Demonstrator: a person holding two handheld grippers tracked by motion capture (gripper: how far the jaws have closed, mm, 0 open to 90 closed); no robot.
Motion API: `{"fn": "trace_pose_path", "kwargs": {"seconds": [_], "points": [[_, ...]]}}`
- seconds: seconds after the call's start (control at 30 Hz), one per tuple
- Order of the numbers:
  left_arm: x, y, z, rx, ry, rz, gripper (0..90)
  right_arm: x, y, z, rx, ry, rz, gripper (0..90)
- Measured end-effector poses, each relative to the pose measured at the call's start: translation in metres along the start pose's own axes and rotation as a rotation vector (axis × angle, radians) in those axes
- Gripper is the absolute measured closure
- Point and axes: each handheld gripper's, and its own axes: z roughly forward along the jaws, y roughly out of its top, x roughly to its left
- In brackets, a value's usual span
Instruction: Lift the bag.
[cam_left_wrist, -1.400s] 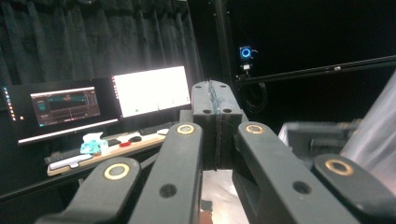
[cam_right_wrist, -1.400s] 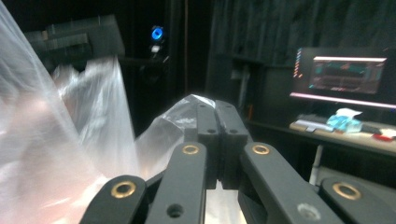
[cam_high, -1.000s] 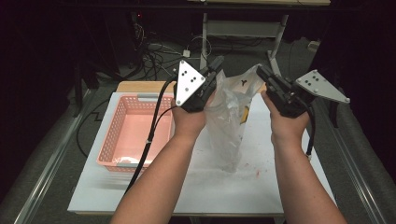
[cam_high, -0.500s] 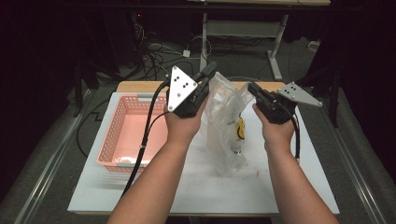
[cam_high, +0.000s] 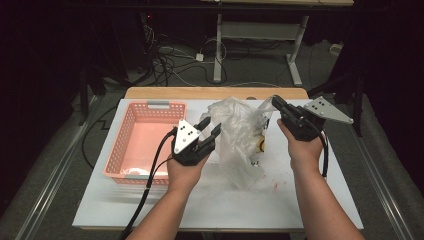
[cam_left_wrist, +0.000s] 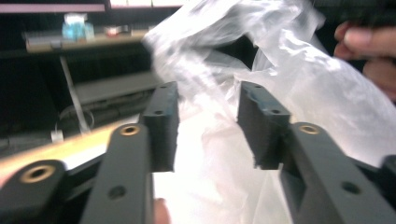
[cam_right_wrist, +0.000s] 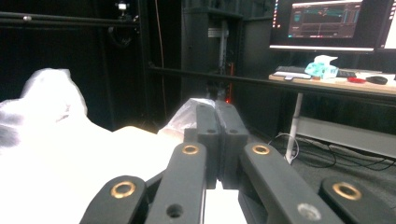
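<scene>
Item one, nearest the bottom edge of the high view: my two forearms are coming in from below, one left of centre, one at lower right.

Item two: the left gripper (cam_high: 209, 128), just left of the frame's centre. I am holding it with its jaws spread, nothing between them. In the left gripper view those jaws are standing apart in the lower half of the frame, and the clear plastic bag (cam_left_wrist: 261, 93) is sitting beyond the gap, filling the centre and right; I cannot tell whether the jaw tips are touching the film.

Item three: the white table (cam_high: 200, 200), running across the lower half of the high view.

Item four: the clear plastic bag (cam_high: 235, 130), crumpled and standing up at the centre of the high view, between the two grippers. Something yellow and dark is showing through its right side; I cannot tell what.

Item five: the pink basket (cam_high: 115, 155), lying on the table in the left-centre of the frame, just beside the left gripper.

Item six: the right gripper (cam_high: 276, 102), at centre right, slightly above the left one. Its jaws are pressed together and are pinching the bag's upper right edge; in the right gripper view (cam_right_wrist: 216, 112) the film is bunching at the jaw tips.

Item seven, farthest: a wooden strip (cam_high: 215, 93) along the table's far edge, then cables (cam_high: 170, 60) lying on the floor in the upper part of the frame.
</scene>
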Motion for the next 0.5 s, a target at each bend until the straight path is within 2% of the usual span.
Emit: {"fn": "trace_pose_path", "kwargs": {"seconds": [0.07, 0.17, 0.27, 0.37, 0.5], "points": [[-0.001, -0.008, -0.007, 0.034, -0.012, -0.005, 49.8, 0.0, -0.003, -0.002, 0.01, 0.005, -0.021, 90.0], [-0.004, -0.018, -0.02, 0.067, -0.019, -0.003, 44.9, 0.002, -0.007, -0.006, 0.02, 0.011, -0.01, 90.0], [-0.009, -0.029, -0.033, 0.11, -0.034, 0.022, 40.4, 0.002, -0.011, -0.012, 0.027, 0.016, -0.023, 88.4], [-0.012, -0.041, -0.046, 0.158, -0.047, 0.051, 35.3, 0.003, -0.016, -0.018, 0.049, 0.037, -0.016, 80.1], [-0.007, -0.051, -0.057, 0.199, -0.075, 0.023, 28.7, 0.006, -0.023, -0.032, 0.074, 0.062, -0.025, 68.5]]}}
